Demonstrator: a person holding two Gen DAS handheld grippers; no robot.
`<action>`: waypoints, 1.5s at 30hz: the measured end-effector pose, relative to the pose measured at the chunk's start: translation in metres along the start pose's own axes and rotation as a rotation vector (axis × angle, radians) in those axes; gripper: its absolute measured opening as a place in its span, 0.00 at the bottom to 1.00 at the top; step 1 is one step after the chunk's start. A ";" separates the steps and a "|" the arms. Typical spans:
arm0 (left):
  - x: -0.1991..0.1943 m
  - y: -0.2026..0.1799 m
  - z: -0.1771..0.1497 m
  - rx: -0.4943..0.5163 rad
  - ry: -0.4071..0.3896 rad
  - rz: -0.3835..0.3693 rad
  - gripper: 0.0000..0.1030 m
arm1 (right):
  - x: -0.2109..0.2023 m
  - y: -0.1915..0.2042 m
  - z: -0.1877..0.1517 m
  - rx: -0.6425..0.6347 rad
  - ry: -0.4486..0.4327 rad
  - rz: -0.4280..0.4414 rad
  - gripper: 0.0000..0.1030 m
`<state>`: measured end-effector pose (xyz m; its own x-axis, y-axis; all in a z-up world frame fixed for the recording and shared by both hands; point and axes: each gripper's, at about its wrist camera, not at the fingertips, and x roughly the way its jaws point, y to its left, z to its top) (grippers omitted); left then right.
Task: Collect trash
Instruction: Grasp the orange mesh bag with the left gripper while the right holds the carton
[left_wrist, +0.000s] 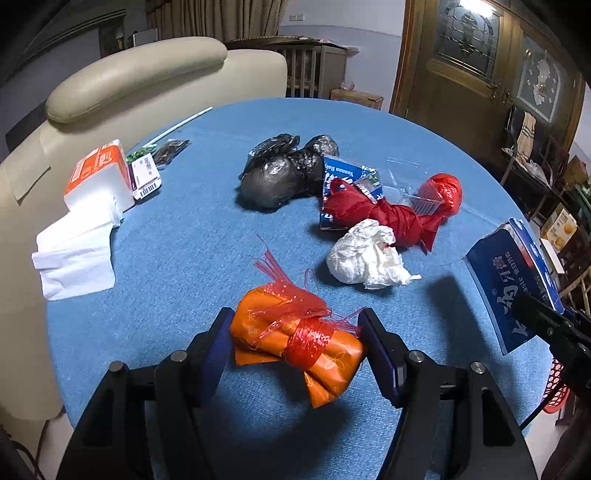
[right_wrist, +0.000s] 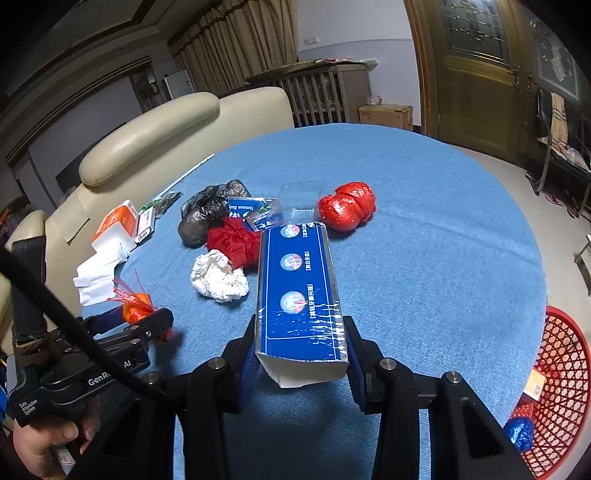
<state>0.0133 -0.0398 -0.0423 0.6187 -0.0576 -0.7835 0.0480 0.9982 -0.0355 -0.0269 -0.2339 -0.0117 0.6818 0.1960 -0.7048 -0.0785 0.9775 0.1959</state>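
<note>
Trash scattered over the blue bench (left_wrist: 177, 236), two pieces already in the tongs.

From the left: the left tongs (left_wrist: 295, 339) hold an orange packet bundle (left_wrist: 295, 343) tied with red netting, soft and light, gripped across its middle; beyond lie a black bag wad (left_wrist: 277, 177), a red bag twist (left_wrist: 380, 214) and a crumpled white tissue (left_wrist: 365, 254), all limp, best pinched at their bulk. The right tongs (right_wrist: 301, 354) clamp a blue toothpaste box (right_wrist: 295, 280), stiff but crushable, at its near end. A red basket (right_wrist: 565, 391) waits rightmost.
</note>
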 end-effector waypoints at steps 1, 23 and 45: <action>-0.001 -0.002 0.001 0.005 -0.003 -0.002 0.67 | 0.000 -0.001 0.000 0.003 -0.001 0.000 0.42; -0.016 -0.059 0.020 0.129 -0.044 -0.064 0.67 | -0.016 -0.043 -0.010 0.126 -0.017 -0.004 0.42; -0.030 -0.069 0.021 0.141 -0.066 -0.069 0.67 | -0.035 -0.054 -0.010 0.148 -0.053 -0.012 0.42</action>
<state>0.0076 -0.1071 -0.0031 0.6601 -0.1317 -0.7395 0.1987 0.9801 0.0029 -0.0540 -0.2930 -0.0048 0.7198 0.1766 -0.6713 0.0348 0.9567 0.2890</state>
